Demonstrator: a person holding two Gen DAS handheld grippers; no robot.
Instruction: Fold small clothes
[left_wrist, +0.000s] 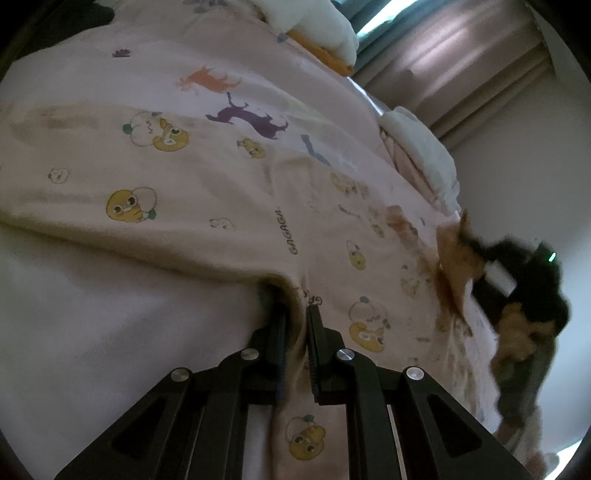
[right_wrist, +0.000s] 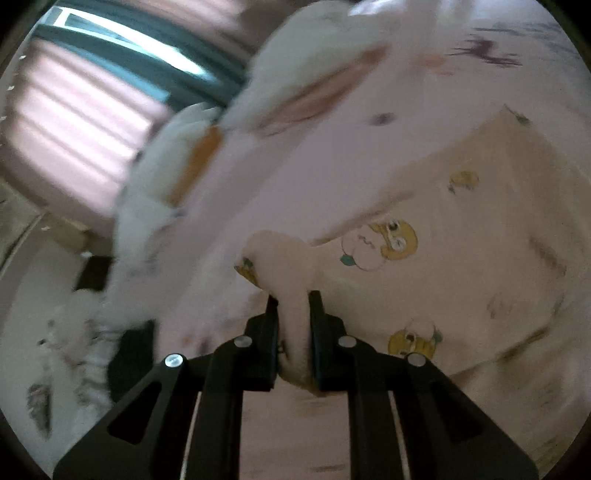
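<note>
Left tool (left_wrist: 295, 314): jaws nearly closed, pinching a fold of the garment (left_wrist: 207, 206) at its edge. Right tool (right_wrist: 293, 302): closed on a bunched roll of the same garment (right_wrist: 461, 280). Garment is cream with yellow cartoon prints, spread on the pink bedsheet (left_wrist: 92, 332) with animal prints, stretched between both tools. In the left view the right tool (left_wrist: 480, 254) sits at the far edge, blurred, holding cloth. White plush (left_wrist: 314, 22) near the bed's far end; curtain (left_wrist: 461, 55) behind. Right view heavily motion-blurred.
</note>
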